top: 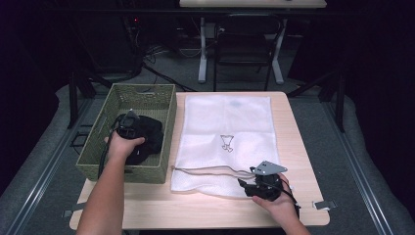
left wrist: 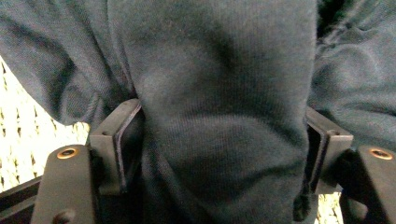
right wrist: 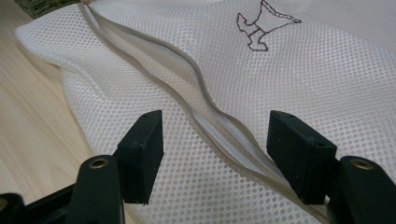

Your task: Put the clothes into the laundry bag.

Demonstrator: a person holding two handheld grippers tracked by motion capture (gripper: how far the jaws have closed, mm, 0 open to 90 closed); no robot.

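Bare forearms, no sleeves in sight, each hand wrapped around a black hand-held gripper: left hand-held gripper [top: 128,125] with a dark cable trailing back along the arm, right hand-held gripper [top: 262,185] topped by a grey three-cornered plate with small dark holes and a thin black cable running off behind the hand. Seen close in the gripper views, two matte black jaws apiece, blocky and squared at the tips, flat inner pads, mounted on black arms each fixed with a round brass-coloured screw near the base.
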